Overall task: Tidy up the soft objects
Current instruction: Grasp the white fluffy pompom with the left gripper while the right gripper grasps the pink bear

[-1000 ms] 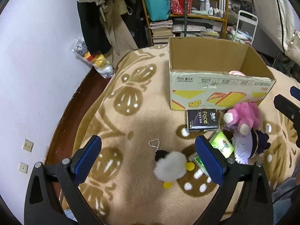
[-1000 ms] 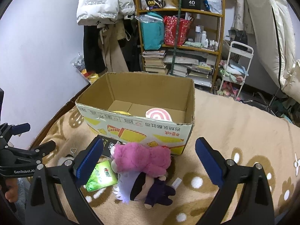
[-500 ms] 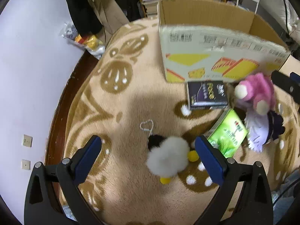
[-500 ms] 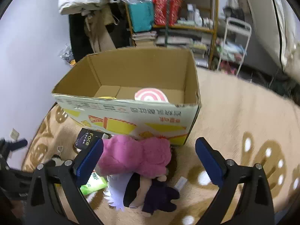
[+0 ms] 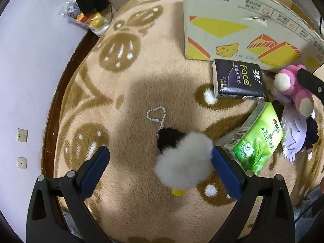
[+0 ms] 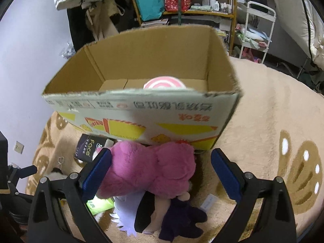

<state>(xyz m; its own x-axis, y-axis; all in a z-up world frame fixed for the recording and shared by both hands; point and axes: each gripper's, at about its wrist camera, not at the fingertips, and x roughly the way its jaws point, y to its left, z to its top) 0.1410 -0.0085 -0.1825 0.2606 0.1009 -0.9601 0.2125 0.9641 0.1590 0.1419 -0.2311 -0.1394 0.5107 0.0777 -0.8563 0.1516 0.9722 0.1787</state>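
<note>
both at once here. my left hand-held gripper (image 5: 160,170) is spread wide over the white fluffy keychain plush (image 5: 183,162) on the rug (image 5: 121,77), nothing held; its right pad sits just beside the fluff, the left well off, so i'd need to centre it first. my right hand-held gripper (image 6: 161,170) is also wide open, straddling the pink plush (image 6: 149,172) piled on a purple-haired doll (image 6: 162,214) against the cardboard box (image 6: 141,111). the box stands open-topped right behind them, presumably so drops are short. the green tissue pack (image 5: 257,139) and black face tissue pack (image 5: 239,81) lie between the two toys.
</note>
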